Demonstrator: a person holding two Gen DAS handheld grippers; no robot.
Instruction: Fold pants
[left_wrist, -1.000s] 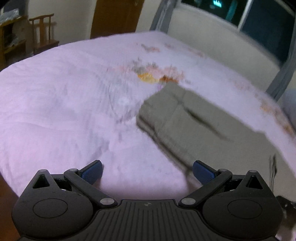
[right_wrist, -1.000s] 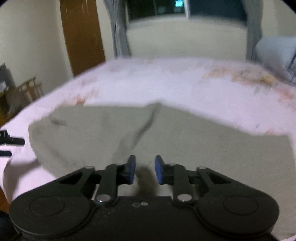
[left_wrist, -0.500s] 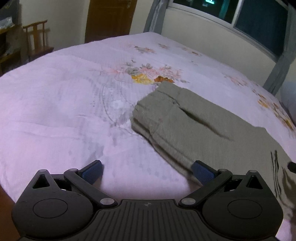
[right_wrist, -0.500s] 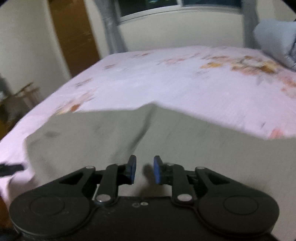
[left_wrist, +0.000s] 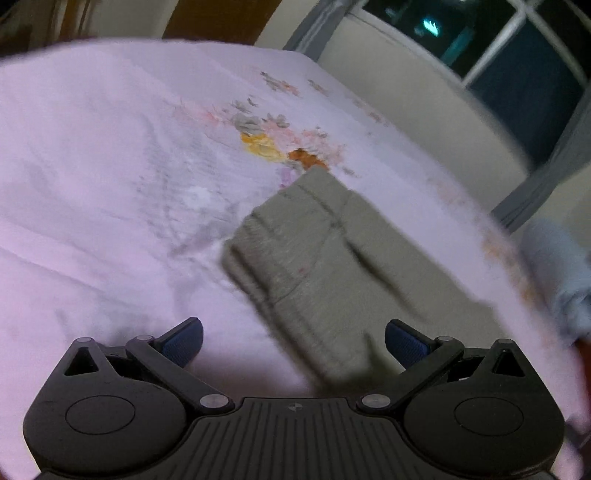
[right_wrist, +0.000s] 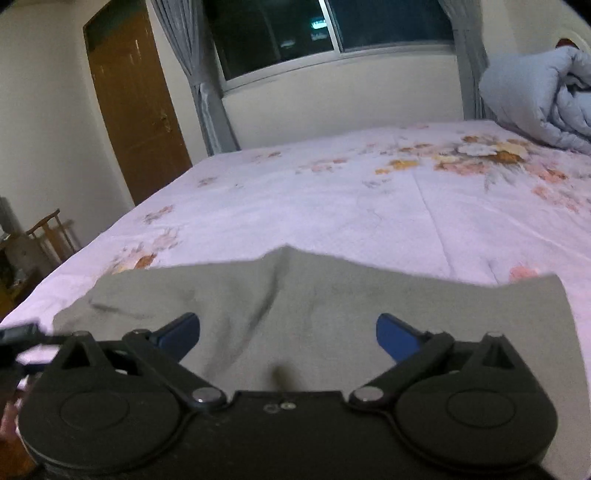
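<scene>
Grey-green pants (left_wrist: 332, 258) lie folded lengthwise on the pink floral bed sheet (left_wrist: 110, 184), waistband end towards the flower print. My left gripper (left_wrist: 293, 341) is open just above the sheet, its right finger (left_wrist: 404, 341) over the pants' near edge, nothing between its pads. In the right wrist view the pants (right_wrist: 332, 314) spread flat below my right gripper (right_wrist: 288, 334). Its jaws are opening wide, and the cloth lies under them, not pinched. A small raised crease runs up the middle of the pants.
A rolled blue-grey duvet (right_wrist: 543, 99) sits at the bed's far right. A brown door (right_wrist: 133, 107), a window with grey curtains (right_wrist: 332, 33) and a wooden chair (right_wrist: 51, 236) stand beyond the bed. The bed sheet (right_wrist: 369, 206) stretches wide behind the pants.
My right gripper has gone from nearly shut over the pants to wide open and has lifted a little. The left gripper has dipped and rolled towards the pants' near edge, staying open.
</scene>
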